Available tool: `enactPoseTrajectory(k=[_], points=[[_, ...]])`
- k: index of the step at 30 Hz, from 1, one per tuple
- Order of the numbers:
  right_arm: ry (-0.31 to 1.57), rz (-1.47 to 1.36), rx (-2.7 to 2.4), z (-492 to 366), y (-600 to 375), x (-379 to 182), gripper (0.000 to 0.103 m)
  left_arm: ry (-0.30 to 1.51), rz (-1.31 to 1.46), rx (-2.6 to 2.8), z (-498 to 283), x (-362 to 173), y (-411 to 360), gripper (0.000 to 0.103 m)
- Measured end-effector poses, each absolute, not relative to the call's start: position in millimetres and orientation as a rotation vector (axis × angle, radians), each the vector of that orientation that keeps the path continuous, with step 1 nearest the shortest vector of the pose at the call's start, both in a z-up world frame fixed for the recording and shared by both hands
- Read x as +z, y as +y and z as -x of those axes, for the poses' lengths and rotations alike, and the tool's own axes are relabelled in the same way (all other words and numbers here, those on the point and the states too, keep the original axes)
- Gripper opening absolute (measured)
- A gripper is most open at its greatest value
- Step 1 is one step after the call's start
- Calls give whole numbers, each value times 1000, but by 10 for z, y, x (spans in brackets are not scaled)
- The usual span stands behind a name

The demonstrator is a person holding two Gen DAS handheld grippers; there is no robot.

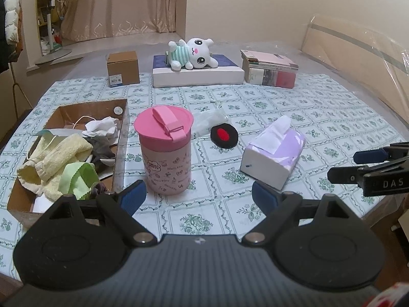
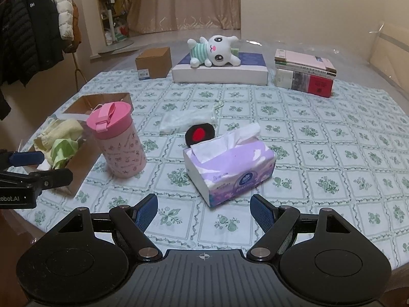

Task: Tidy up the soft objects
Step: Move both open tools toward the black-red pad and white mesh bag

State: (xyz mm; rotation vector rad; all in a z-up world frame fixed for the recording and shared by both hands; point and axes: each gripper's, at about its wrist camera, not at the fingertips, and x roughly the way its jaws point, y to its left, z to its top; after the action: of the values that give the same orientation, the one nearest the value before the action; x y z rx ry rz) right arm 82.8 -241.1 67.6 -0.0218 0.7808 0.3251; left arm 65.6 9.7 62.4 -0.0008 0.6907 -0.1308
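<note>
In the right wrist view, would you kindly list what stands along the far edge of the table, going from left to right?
Brown cardboard box → flat white box with the plush bunny lying on top → stack of books.

"DAS" stands on the right gripper [image 1: 342,165]; "obot.AI" on the left gripper [image 2: 55,167].

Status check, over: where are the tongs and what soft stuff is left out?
Both tongs open, empty. Black-and-red pad and plush bunny outside the cardboard box. Pink cup beside the box.
</note>
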Motion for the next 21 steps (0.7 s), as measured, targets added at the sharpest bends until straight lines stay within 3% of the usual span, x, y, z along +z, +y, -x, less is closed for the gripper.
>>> enactPoseTrajectory(k=[21], points=[[760, 45, 350, -1373, -2327, 738, 79, 702, -42, -201, -1138, 674, 197, 88]])
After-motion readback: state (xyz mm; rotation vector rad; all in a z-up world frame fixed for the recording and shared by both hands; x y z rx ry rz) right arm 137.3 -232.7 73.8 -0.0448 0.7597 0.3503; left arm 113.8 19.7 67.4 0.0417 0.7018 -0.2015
